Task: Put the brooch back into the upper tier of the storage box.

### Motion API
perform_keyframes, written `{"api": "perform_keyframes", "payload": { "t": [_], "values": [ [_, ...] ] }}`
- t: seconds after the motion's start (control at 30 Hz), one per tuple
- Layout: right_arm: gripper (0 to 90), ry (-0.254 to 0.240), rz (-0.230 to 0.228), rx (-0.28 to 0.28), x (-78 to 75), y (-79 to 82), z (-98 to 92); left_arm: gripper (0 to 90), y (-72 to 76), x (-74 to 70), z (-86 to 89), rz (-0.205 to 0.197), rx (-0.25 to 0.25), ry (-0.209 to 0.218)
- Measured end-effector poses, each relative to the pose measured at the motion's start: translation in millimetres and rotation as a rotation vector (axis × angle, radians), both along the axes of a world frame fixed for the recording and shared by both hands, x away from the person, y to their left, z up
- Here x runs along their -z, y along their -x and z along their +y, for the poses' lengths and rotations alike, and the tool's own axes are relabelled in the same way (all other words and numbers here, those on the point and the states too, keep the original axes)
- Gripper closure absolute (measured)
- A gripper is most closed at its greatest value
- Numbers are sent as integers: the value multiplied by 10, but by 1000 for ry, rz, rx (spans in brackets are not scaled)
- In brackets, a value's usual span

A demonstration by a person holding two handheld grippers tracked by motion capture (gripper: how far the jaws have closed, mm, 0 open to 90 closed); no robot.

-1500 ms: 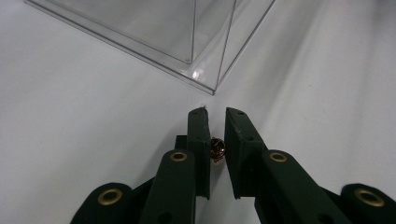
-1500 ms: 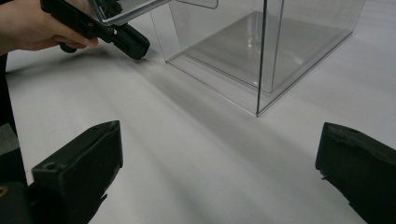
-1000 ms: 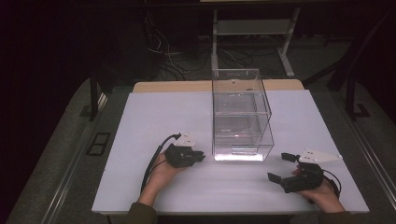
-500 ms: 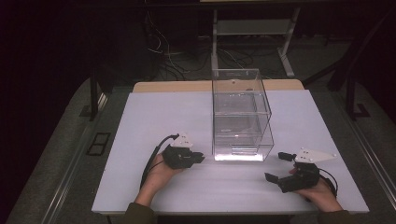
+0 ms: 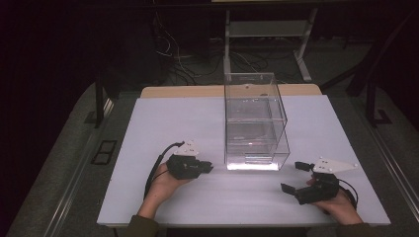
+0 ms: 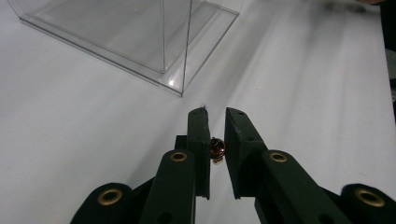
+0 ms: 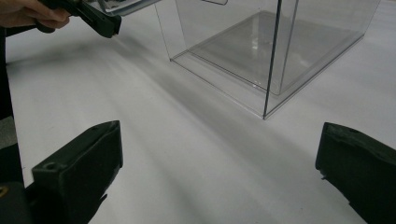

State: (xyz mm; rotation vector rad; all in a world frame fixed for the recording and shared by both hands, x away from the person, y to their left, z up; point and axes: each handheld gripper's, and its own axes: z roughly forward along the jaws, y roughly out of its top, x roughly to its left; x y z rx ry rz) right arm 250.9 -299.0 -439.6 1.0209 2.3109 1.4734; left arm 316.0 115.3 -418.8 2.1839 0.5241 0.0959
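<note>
Two grippers work over one white table [image 5: 163, 123], each held in one of the person's hands near the table's front edge. The left gripper [image 6: 215, 114] has its two black jaws drawn nearly together, clenched on one small round thing [image 6: 217, 147], brownish-red and glossy, pinched partway down between the pads; what it is exactly cannot be told at this size. In the high view the left gripper [image 5: 207, 168] lies low over the table, its tips aimed toward the near left corner of the box and just short of it. The right gripper [image 5: 292, 177] has its jaws spread wide, released, with bare tabletop between them; in its own view the two blunt, matte black jaw blocks stand far apart at the lower corners.

Beyond both stands one clear plastic box [image 5: 254, 123], tall and square-edged, with thin glossy walls and an inner shelf; it rests on the table's middle. Open white surface lies to its left and right, smooth and matte. Behind the far edge, a strip of tan board [image 5: 183, 92] shows.
</note>
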Motion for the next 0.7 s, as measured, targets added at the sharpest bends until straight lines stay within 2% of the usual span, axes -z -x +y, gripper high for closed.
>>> {"api": "perform_keyframes", "payload": {
  "t": [0.23, 0.7],
  "values": [
    [6, -1, -1, 0, -2, 1, -4, 793, 25, -46, 34, 6, -5, 18],
    [6, -3, -1, -1, -6, 5, -9, 793, 61, -157, 105, 16, 9, 28]
  ]
}}
